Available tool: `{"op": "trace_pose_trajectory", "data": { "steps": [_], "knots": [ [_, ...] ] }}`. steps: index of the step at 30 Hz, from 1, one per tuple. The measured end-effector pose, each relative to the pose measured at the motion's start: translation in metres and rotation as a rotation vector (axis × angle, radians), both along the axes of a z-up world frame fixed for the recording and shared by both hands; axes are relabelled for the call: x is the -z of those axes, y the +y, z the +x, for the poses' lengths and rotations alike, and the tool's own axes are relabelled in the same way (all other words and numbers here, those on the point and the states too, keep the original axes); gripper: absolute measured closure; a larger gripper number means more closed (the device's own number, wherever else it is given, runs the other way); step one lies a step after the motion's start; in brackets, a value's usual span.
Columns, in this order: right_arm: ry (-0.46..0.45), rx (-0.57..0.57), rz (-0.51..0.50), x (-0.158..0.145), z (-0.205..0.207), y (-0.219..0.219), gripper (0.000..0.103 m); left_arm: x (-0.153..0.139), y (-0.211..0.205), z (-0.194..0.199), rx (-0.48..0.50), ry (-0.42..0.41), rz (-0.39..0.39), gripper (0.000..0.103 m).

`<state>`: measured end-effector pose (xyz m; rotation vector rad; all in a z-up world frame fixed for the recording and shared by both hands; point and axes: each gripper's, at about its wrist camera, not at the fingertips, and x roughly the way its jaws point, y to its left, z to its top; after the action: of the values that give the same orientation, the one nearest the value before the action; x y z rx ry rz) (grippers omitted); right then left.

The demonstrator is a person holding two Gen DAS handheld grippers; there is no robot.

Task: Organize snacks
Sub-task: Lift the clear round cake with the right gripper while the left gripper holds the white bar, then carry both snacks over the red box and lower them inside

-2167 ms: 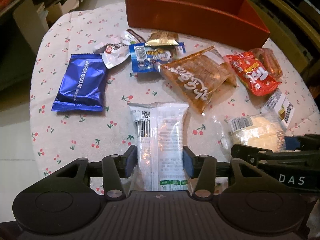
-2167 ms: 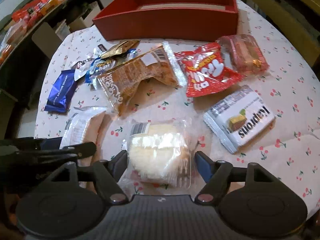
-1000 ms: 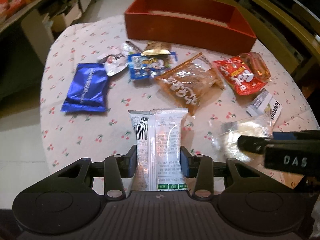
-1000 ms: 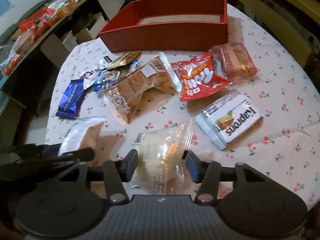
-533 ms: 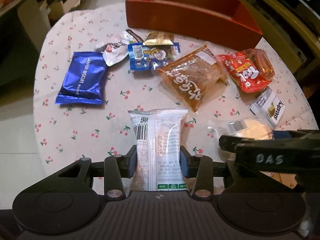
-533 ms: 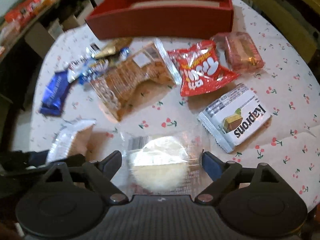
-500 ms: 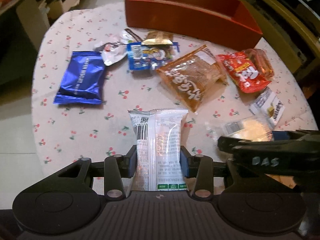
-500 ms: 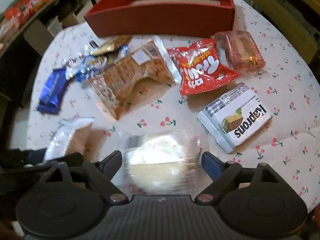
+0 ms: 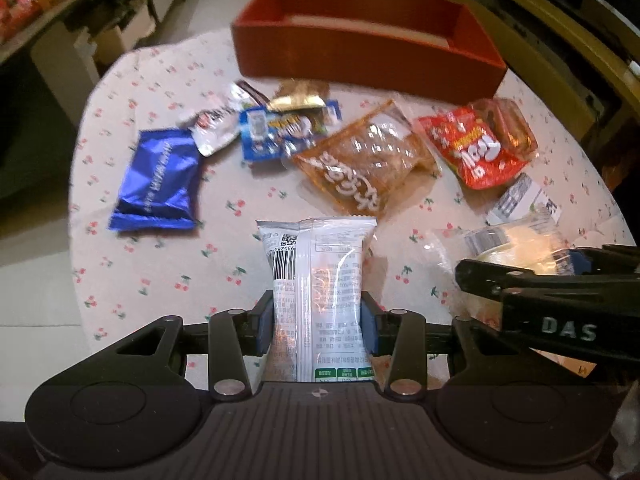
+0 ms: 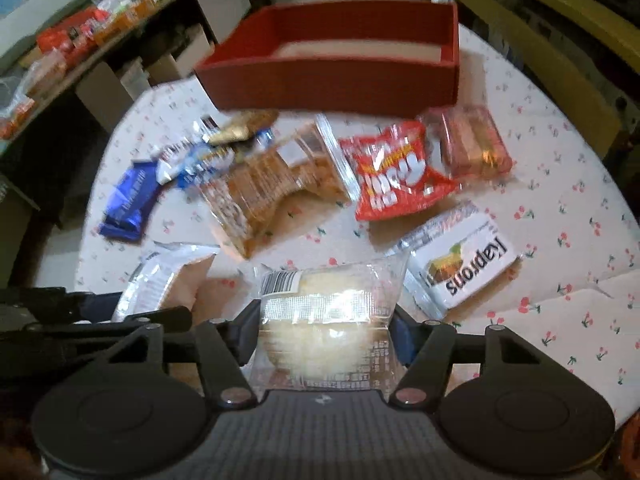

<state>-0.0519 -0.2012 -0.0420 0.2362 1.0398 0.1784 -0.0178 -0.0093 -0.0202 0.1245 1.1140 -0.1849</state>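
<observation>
My left gripper [image 9: 317,322] is shut on a white snack packet [image 9: 316,272] and holds it above the near table. My right gripper [image 10: 322,330] is shut on a clear-wrapped pale cake [image 10: 326,308]; it also shows in the left wrist view [image 9: 516,244]. The white packet shows at the left of the right wrist view [image 10: 168,280]. An empty red box [image 9: 360,44] stands at the table's far side [image 10: 332,76]. Loose snacks lie between: a blue wafer pack [image 9: 158,180], an orange cracker bag [image 9: 364,164], a red bag [image 9: 476,148], a white Kaprons pack [image 10: 460,264].
The round table has a cherry-print cloth [image 9: 168,264]. A pink clear pack [image 10: 468,144] lies by the red bag. Small blue, silver and gold packets [image 9: 276,124] lie near the box. Shelves with goods [image 10: 80,36] stand left; a wooden chair frame [image 10: 560,52] stands right.
The right gripper opened around the cake half a second ago, has closed on it again and lifted it. The left gripper keeps its packet. Both views drew back and rose slightly.
</observation>
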Motion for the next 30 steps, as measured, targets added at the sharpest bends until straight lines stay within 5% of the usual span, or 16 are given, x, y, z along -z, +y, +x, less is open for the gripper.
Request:
{"op": "trace_pose_trajectory", "data": {
  "steps": [10,30],
  "knots": [
    [-0.089,0.072,0.072,-0.032,0.007,-0.012,0.033,-0.036,-0.015,0.024,0.04,-0.086,-0.04,0.053],
    [-0.162,0.2,0.133,-0.058,0.124,-0.046,0.033,-0.064,-0.047,0.141,0.015,-0.198,-0.064,0.055]
  ]
}}
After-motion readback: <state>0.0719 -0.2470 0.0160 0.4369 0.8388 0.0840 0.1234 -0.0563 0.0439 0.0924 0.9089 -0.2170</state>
